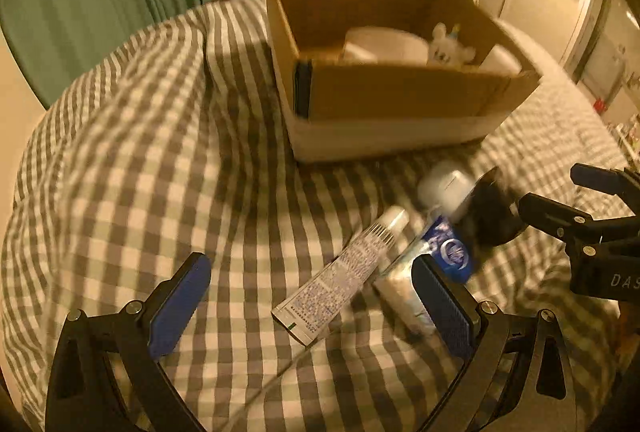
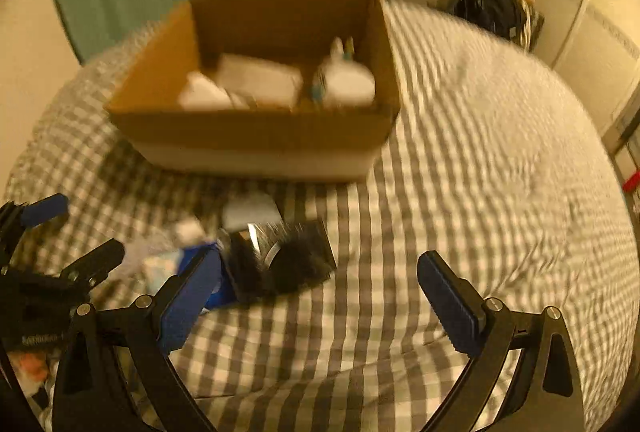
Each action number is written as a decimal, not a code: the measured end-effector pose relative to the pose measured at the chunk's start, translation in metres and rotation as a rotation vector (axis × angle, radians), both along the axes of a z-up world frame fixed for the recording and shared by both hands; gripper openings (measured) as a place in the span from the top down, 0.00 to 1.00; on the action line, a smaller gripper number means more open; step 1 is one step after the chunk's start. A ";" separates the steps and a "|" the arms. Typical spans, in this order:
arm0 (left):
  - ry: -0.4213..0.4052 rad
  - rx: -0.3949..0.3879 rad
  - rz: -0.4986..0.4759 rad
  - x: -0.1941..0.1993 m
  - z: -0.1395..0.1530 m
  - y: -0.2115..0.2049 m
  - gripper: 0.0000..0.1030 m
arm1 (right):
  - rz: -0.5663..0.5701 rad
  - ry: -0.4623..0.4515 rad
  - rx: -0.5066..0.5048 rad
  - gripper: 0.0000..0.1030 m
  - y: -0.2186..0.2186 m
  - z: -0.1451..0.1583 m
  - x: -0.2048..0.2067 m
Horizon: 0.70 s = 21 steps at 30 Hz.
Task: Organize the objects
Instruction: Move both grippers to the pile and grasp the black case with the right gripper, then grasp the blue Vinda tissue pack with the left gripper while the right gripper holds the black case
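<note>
Toothpaste tube (image 1: pixel 340 276) lies on the checked bed just before the cardboard box (image 1: pixel 400 91), amid a small clutter. Left hand-held gripper (image 1: pixel 312 306) hovers wide open, empty, straddling it; right hand-held gripper (image 2: pixel 320 306) equally agape. Best to close squarely across the tube's middle, avoiding the blue packet (image 1: pixel 452 248).

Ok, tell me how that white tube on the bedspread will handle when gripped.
The white tube looks flat and crimped at its near end, so it will probably squash and bend. It seems light. Lying flat on the soft checked bedspread, it is unlikely to roll.
</note>
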<state>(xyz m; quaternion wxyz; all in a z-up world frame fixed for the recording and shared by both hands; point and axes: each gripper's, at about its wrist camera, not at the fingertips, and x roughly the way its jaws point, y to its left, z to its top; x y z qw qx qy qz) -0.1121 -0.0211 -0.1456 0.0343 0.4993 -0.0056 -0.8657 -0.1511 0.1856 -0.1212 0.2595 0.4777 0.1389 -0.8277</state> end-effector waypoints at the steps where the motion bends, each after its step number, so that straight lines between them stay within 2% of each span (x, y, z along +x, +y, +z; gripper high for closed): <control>1: -0.015 -0.003 0.003 -0.001 -0.004 0.000 0.00 | 0.010 -0.023 0.005 0.04 -0.002 -0.007 -0.003; 4: -0.055 0.006 0.004 -0.005 -0.015 0.000 0.00 | 0.039 -0.075 0.025 0.05 -0.012 -0.021 -0.011; 7: -0.082 0.022 -0.016 -0.005 -0.022 0.002 0.00 | 0.061 -0.121 0.026 0.10 -0.019 -0.035 -0.018; 9: -0.090 0.027 -0.041 -0.005 -0.024 0.007 0.00 | 0.072 -0.151 0.026 0.17 -0.023 -0.043 -0.022; 10: -0.092 0.027 -0.057 -0.004 -0.024 0.011 0.00 | 0.081 -0.165 0.028 0.27 -0.026 -0.046 -0.023; 13: -0.098 0.023 -0.105 -0.001 -0.026 0.022 0.00 | 0.077 -0.176 0.020 0.27 -0.024 -0.050 -0.025; 18: -0.103 0.027 -0.190 0.001 -0.029 0.046 0.00 | -0.001 -0.109 -0.028 0.27 -0.002 -0.033 -0.024; 21: -0.134 0.043 -0.234 -0.004 -0.037 0.061 0.00 | -0.042 -0.107 -0.079 0.27 0.015 -0.026 -0.023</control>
